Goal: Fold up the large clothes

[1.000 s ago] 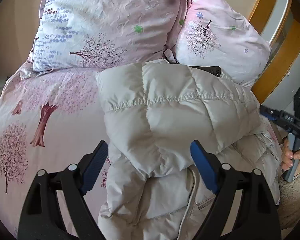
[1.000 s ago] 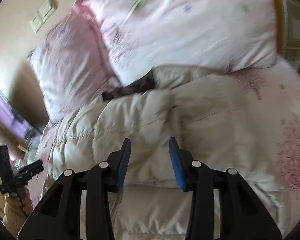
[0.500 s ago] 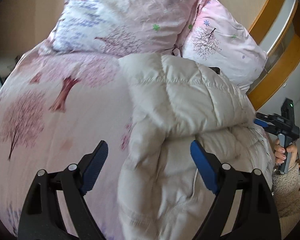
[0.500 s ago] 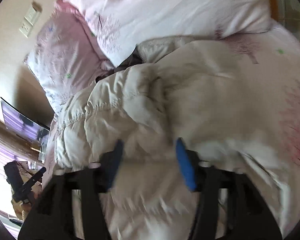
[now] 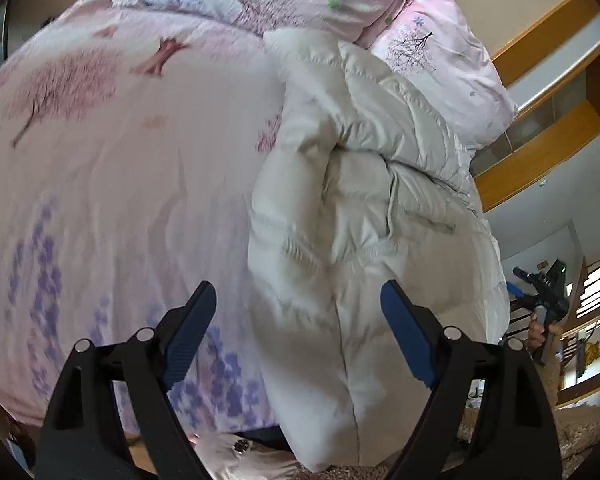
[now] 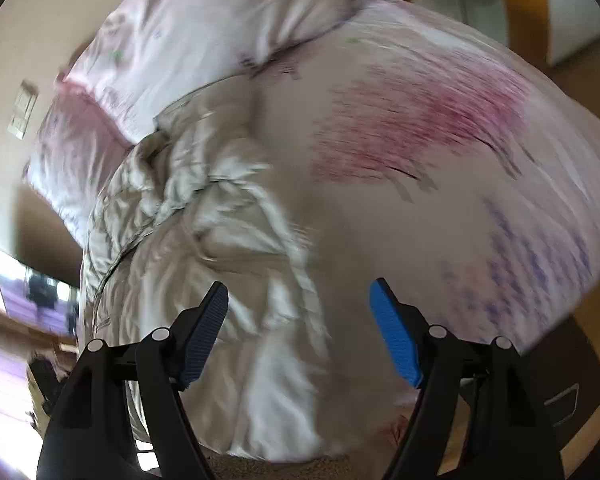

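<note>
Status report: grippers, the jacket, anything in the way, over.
Left gripper open, empty. Right gripper open, empty. Jacket bunched on bed, hem over edge. Nothing in the way.

My cream-white puffer jacket lies bundled lengthwise on the pink tree-print bedspread. Its quilted panels are creased and puffed. A folded-over part sits on top of the body near the pillows, and a zipper line runs across the middle. The lower end droops over the bed's edge. In my right view the jacket is motion-blurred.
</note>
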The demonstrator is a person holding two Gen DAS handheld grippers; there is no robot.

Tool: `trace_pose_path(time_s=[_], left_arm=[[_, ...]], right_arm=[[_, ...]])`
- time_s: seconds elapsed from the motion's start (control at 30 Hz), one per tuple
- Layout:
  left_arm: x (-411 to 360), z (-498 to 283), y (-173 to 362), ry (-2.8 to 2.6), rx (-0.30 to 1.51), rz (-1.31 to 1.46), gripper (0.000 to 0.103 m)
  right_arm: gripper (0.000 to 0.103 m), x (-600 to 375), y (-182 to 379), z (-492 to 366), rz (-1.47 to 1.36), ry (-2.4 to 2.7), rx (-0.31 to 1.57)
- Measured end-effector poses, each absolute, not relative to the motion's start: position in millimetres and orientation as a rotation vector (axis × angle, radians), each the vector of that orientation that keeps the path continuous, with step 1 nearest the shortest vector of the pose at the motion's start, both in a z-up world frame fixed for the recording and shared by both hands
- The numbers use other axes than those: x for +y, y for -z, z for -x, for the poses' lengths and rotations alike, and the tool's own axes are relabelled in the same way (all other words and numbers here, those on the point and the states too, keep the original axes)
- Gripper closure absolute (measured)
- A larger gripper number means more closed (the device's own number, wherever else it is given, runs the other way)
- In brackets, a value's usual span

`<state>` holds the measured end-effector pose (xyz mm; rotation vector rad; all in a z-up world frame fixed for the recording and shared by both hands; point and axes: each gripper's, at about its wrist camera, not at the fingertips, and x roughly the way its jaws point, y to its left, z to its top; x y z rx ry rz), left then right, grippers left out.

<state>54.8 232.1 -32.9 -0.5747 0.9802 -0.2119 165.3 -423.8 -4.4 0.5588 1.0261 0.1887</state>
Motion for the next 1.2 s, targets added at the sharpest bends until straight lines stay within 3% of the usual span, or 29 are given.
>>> trace_pose_path(time_s=[0.27,0.77,0.83,0.87,0.9,0.97,1.2], left_arm=[[229,-39,53,0.314,0.977,0.742,0.020],[200,-18,65,0.429,1.030,0.830,0.048],[194,-15,64,0.427,1.037,0.814,0.057],[192,-14,62,0.424,1.035,0.807,0.064],[192,-14,60,0.424,1.029,0.804,0.070],[190,-14,53,0.420,1.014,0.788,0.077],[192,-24,8,0.398,0.887,0.707,0.087]], right_arm=[[0.028,-446,47,-153,-0.731,-0.313,1.088],[0.031,-426,65,-145,-0.811,-0.559,1.107],[0.042,-422,67,-144,-0.823,-0.579,1.118],[0.058,-417,69,-143,-0.826,-0.588,1.136],[0.067,-412,70,-144,-0.830,-0.595,1.147],[0.077,-409,67,-143,-0.830,-0.600,1.140],[0.086,-402,34,-140,-0.797,-0.594,1.019]])
